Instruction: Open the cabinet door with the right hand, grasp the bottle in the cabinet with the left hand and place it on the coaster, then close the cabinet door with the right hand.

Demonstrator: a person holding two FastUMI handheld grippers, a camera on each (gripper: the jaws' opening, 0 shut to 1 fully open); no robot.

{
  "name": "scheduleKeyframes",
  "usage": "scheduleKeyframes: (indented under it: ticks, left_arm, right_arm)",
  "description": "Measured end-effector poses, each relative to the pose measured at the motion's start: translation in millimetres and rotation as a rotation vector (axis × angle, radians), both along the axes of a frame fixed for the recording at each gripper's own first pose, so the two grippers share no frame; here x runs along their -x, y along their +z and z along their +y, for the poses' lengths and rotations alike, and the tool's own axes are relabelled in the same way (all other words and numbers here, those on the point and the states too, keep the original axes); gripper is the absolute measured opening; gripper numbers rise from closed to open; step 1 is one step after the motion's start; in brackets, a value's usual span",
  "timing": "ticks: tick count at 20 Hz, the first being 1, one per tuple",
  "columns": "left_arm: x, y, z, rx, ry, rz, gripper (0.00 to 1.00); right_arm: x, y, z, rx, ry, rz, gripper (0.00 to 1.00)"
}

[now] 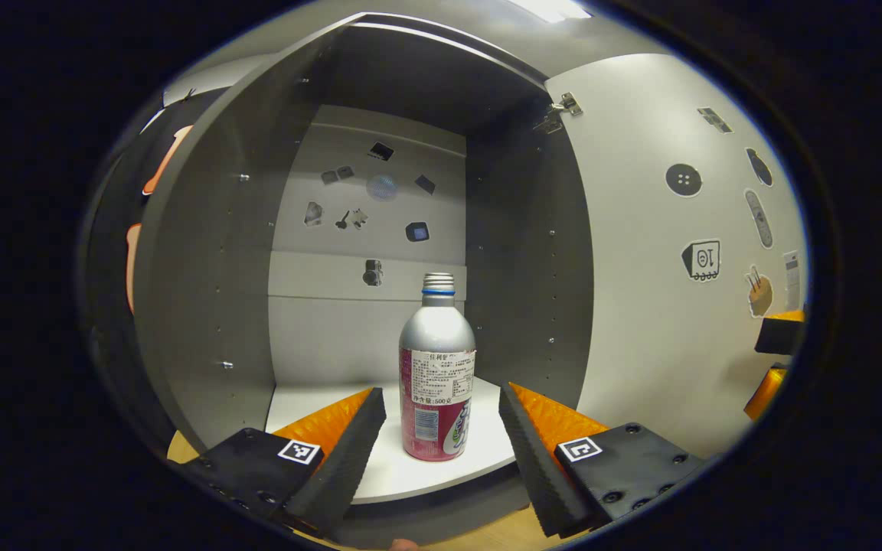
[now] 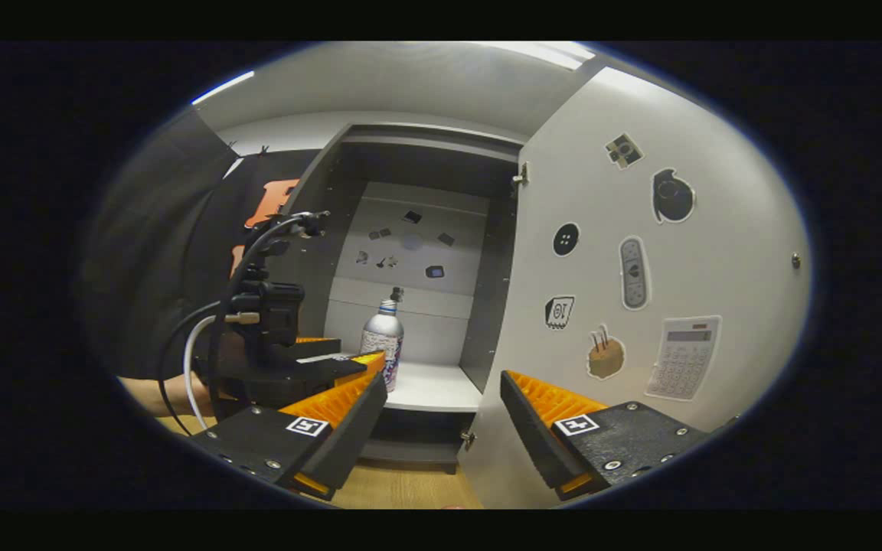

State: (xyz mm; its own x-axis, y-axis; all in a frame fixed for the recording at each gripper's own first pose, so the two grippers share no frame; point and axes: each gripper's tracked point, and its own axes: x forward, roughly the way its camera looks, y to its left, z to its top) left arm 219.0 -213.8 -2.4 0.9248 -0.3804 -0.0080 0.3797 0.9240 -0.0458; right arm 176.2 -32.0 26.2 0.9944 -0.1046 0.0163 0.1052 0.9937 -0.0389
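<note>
- With the cabinet door [image 1: 663,252] already swung wide to the right of my left claw [image 1: 441,436], I look straight into the cabinet [image 1: 211,252] from the left gripper view.
- My left claw is spread wide, both fingers apart and pressing on nothing; their tips reach just over the front edge of the shelf [image 1: 318,398].
- The bottle [image 1: 437,375] stands upright on that shelf, dead ahead, in line with the gap between the two fingers but a little beyond their tips, touching neither.
- It has a metal body, a capped neck and a printed label round the lower half.
- Small stickers [image 1: 380,153] dot the back wall of the cabinet above the bottle.
- More stickers sit on the inner face of the door, to the right of the claw, and a hinge [image 1: 563,107] shows at the door's top corner.
- In the right gripper view, my right claw [image 2: 445,428] is also wide, gripping nothing; the door [image 2: 640,306] stands just ahead of its right finger, and I cannot tell whether that finger touches it.
- From there the bottle [image 2: 383,340] is ahead and a little left, standing near the front of the shelf [image 2: 433,390].
- The left claw [image 2: 349,363], with its camera and cables on top, shows to the left of the right claw, its front end just beside the bottle.
- A wooden tabletop [image 2: 403,486] lies below the cabinet, under the right claw.
</note>
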Motion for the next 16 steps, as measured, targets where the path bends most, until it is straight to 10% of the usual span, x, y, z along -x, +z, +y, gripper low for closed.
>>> scheduleKeyframes:
  ticks: [16]
  left_arm:
    - [-48.2, -10.9, -23.1, -0.055, -0.046, -0.017, 0.86]
  right_arm:
    - [-7.5, -15.6, -9.9, -0.031, -0.039, 0.048, 0.92]
